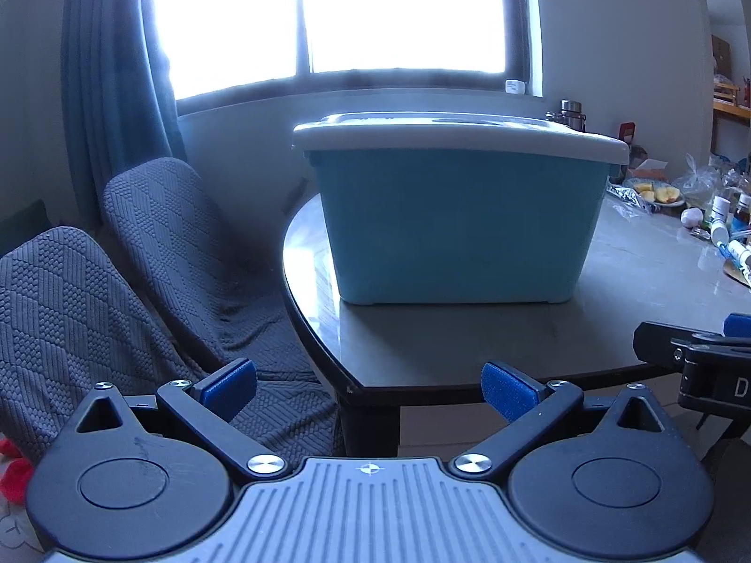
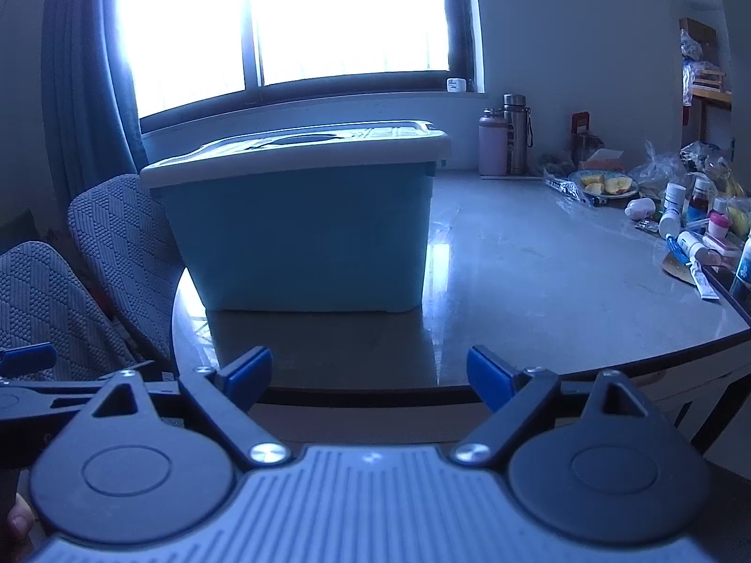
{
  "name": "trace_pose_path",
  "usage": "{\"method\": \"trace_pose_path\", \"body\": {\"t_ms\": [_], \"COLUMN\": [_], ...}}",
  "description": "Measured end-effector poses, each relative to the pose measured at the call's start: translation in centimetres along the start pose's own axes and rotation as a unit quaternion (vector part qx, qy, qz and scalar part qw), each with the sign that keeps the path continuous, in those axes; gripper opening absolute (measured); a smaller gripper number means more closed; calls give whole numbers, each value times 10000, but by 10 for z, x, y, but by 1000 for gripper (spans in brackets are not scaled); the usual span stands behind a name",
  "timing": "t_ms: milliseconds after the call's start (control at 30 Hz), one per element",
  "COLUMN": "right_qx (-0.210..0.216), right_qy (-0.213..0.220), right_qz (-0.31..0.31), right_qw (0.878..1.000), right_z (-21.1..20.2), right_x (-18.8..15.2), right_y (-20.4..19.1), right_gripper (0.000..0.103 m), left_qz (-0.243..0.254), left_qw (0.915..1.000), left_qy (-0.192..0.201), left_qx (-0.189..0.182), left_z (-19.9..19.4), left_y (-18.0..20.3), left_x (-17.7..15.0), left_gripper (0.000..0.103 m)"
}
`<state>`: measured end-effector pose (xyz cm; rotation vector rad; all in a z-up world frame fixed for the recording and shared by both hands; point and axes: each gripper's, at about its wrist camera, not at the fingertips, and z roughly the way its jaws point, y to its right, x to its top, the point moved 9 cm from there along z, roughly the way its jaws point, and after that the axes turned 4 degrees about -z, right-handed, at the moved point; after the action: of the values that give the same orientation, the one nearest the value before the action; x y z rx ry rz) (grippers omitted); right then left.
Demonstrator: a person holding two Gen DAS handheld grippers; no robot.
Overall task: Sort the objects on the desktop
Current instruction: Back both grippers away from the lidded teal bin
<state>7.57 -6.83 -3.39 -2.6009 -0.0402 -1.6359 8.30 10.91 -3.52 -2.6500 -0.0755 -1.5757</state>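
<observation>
A light-blue storage bin (image 1: 457, 230) (image 2: 300, 239) with a white lid (image 1: 455, 133) (image 2: 300, 152) stands shut near the left end of the grey table (image 1: 633, 291) (image 2: 540, 272). Small bottles and tubes (image 2: 690, 230) (image 1: 725, 230) lie scattered at the table's right side. My left gripper (image 1: 368, 391) hovers open just off the table's near corner, nothing between its blue pads. My right gripper (image 2: 368, 377) is open too, empty, at the near edge in front of the bin. The right gripper's finger (image 1: 690, 352) shows at the left wrist view's right edge.
Two grey-covered chairs (image 1: 155, 253) (image 2: 94, 253) stand left of the table. At the back right are two flasks (image 2: 507, 140), a plate of apple slices (image 2: 605, 185), plastic bags (image 2: 657, 169) and a box. A bright window (image 1: 328, 14) sits behind the bin.
</observation>
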Motion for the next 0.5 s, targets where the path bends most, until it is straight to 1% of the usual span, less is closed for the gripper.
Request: {"method": "trace_pose_path", "body": {"t_ms": [267,500], "right_qx": [18,40], "right_qy": [-40,-34], "right_qz": [55,-7], "right_qw": [10000,10000], "right_z": [2,3], "right_x": [-2,-2], "right_y": [6,8], "right_gripper": [90,90], "left_qz": [-34,-40], "left_qw": [10000,9998], "left_qy": [-65,-171], "left_qx": [-22,-35], "left_z": [1,5], "left_y": [8,17], "left_x": [3,-2], "left_gripper": [103,103]}}
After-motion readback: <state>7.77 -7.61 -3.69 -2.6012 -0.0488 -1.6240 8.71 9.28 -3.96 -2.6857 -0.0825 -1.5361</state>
